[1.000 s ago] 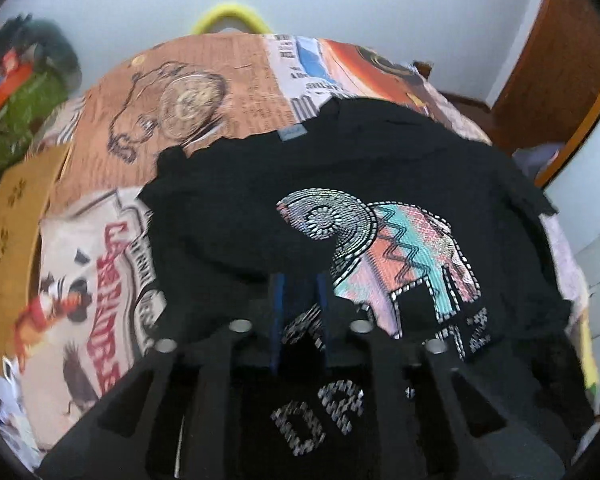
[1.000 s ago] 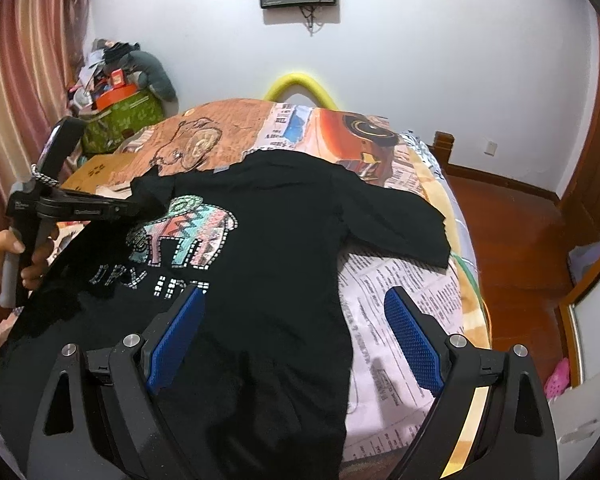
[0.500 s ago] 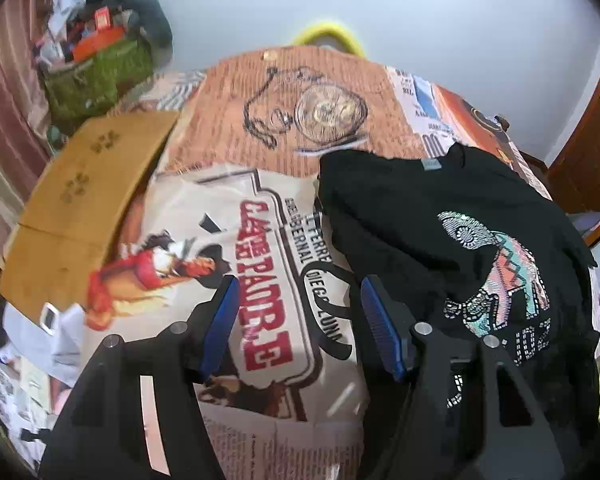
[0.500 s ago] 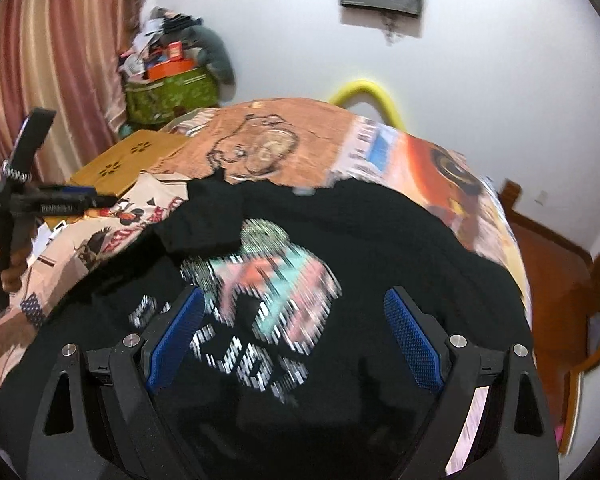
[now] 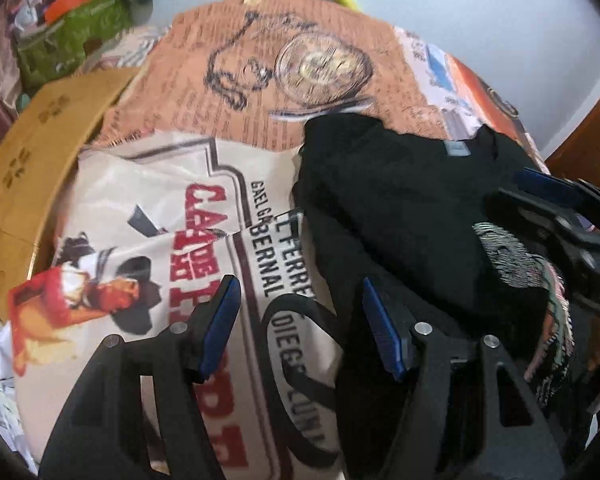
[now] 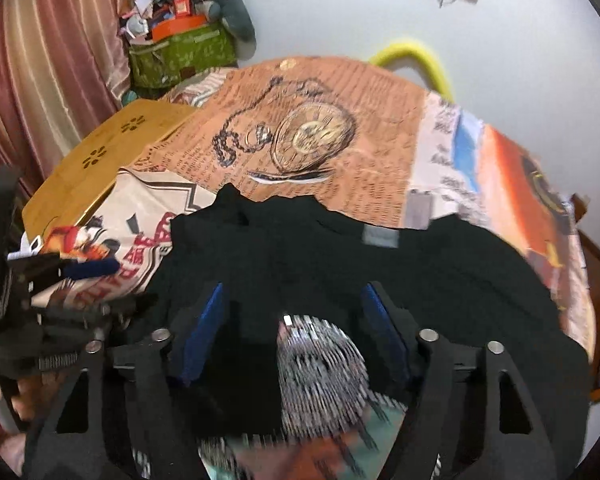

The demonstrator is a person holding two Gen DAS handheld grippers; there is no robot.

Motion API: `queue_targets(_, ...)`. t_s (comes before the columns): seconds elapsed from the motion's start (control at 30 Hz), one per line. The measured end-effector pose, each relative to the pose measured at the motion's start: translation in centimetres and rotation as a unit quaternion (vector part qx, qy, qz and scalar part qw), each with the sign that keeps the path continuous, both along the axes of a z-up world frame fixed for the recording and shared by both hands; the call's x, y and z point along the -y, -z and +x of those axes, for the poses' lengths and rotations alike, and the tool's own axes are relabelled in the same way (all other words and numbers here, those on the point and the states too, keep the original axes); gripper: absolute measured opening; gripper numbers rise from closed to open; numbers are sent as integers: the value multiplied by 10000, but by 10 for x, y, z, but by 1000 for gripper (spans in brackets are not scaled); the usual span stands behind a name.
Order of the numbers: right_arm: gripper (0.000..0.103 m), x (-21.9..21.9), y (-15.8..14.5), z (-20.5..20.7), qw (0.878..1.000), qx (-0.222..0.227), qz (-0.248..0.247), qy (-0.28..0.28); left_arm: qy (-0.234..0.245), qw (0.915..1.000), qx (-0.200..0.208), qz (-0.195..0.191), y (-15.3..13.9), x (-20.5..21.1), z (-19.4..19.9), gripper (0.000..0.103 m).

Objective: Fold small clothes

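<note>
Black T-shirt [image 6: 320, 256] lying on the printed bedspread [image 6: 340, 128] at frame centre; right gripper [image 6: 296, 340], jaws just narrowed yet parted, empty above its print; left gripper [image 5: 296, 320], jaws apart, empty at the shirt's left edge.

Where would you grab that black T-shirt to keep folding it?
Probably at the free left edge of the black T-shirt, coming from the bedspread side. There the cloth ends over bare cover, so a finger could slide under. The open left gripper already straddles that edge; the right gripper hangs open over the shirt's middle.
</note>
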State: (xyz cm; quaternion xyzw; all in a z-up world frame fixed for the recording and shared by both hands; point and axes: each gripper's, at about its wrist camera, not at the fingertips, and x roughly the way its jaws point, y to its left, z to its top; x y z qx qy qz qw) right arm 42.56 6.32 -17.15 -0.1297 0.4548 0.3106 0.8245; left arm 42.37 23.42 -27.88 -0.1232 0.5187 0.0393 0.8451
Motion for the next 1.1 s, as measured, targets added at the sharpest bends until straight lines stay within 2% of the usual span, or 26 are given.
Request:
queue_targets(0.17, 48, -28, 29, 27, 9980, -636, -57, 19, 8, 9998, -194, -60, 19, -6, 2, 63)
queue_targets(0.23, 41, -35, 36, 31, 9972, -745, -3, 28, 21, 9998, -182, -38, 21, -8, 0, 63)
queue_targets(0.3, 21, -39, 42, 32, 9962, -873, 67, -41, 14, 9998, -196, 19, 22, -9, -1, 63)
queue_targets(0.33, 18, -42, 46, 29, 9957, -919, 64, -98, 13, 9998, -199, 39, 23, -9, -2, 63)
queue_targets(0.4, 8, -45, 46, 23, 9975, -681, -33, -190, 15, 9997, -177, 136, 23, -8, -3, 63)
queue_targets(0.53, 6, -31, 32, 11, 9985, -449, 173, -261, 0, 9994, -156, 296, 23, -7, -4, 64)
queue_targets(0.7, 5, 6, 9, 14, 9994, -94, 316, 70, -64, 9987, -178, 482, 24, -6, -3, 66)
queue_targets(0.8, 5, 29, 10, 19, 9993, -68, 205, 290, -122, 9972, -241, 693, 26, -6, -4, 67)
queue_targets(0.9, 5, 46, 16, 24, 9989, -137, 83, 430, -215, 9978, -246, 580, 26, -11, -6, 67)
queue_targets(0.97, 5, 55, 17, 20, 9989, -130, 43, 449, -227, 9972, -262, 655, 25, -11, -6, 67)
queue_targets(1.1, 6, 70, 8, 8, 9989, 36, 153, 439, -201, 9965, -119, 800, 5, -9, -14, 66)
